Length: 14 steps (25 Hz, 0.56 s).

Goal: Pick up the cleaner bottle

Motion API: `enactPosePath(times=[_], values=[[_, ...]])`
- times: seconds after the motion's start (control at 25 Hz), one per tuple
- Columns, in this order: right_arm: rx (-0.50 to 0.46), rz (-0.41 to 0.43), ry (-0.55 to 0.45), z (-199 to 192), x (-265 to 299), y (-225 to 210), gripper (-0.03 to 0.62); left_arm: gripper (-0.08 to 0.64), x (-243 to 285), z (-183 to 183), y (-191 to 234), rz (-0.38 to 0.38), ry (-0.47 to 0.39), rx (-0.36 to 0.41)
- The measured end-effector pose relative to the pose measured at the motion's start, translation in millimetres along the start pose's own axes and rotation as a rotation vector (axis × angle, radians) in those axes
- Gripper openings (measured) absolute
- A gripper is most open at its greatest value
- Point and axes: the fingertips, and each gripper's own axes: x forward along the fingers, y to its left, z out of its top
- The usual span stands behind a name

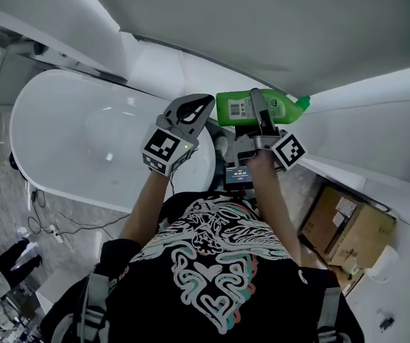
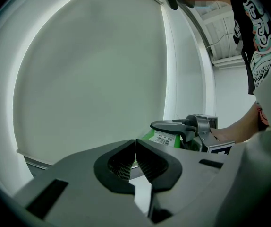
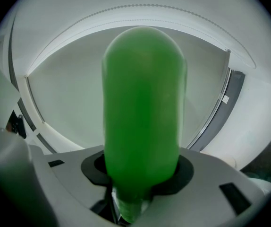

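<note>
Right claw (image 3: 140, 174) clamped on green cleaner bottle (image 3: 142, 103) — label (image 1: 239, 108) half hidden, left claw (image 2: 135, 150) clenched, empty

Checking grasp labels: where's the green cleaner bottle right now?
Head view, centre: the green cleaner bottle lies sideways, clamped in the right gripper, just right of the shut left gripper, at the right end of the bathtub.

The head view looks steeply down from above the person onto the left tool (image 1: 201, 106), the right tool (image 1: 261, 113) and the bathtub (image 1: 62, 131). The left gripper view sits low behind its jaws, facing a pale wall (image 2: 93, 70), and shares the right tool and cleaner bottle (image 2: 163, 137) with the head view. The right gripper view sits very close to the bottle, which fills its centre.
</note>
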Motion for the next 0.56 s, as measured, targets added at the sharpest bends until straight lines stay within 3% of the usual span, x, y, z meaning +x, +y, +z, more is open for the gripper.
enactPosePath(times=[0.56], values=[[-0.009,0.013,-0.028,1.3,-0.8,0.5,0.206,0.017,-0.3,-6.6,0.2,-0.013,0.017,0.004]])
